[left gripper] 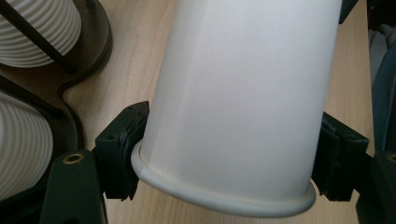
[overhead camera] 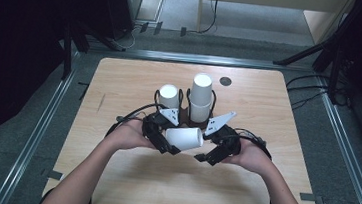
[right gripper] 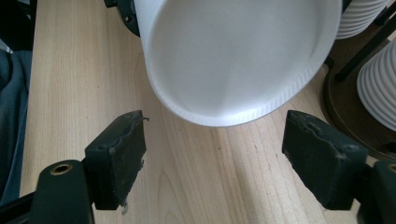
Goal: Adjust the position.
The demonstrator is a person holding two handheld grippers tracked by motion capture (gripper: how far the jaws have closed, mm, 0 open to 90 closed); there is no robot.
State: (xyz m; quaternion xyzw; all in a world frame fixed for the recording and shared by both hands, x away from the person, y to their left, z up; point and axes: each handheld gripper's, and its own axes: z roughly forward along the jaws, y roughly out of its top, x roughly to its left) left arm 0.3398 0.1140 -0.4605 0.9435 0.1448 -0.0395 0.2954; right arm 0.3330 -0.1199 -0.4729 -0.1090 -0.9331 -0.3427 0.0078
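A white paper cup (overhead camera: 184, 137) lies on its side above the wooden table (overhead camera: 120, 86), and my left gripper (overhead camera: 168, 140) is shut on it. In the left gripper view the black pads (left gripper: 128, 140) press both sides of the cup (left gripper: 243, 93) just above its rolled rim. My right gripper (overhead camera: 209, 155) stands open just right of the cup. In the right gripper view the cup's recessed base (right gripper: 233, 51) faces me ahead of the spread jaws (right gripper: 217, 149), with only bare wood between the pads.
A dark wire holder just behind the grippers carries a tall stack of white cups (overhead camera: 201, 96) and a shorter stack (overhead camera: 168, 96). Ribbed cups (left gripper: 37, 32) stand close to the left jaw. A small black disc (overhead camera: 225, 81) lies further back. Dark stands flank the table.
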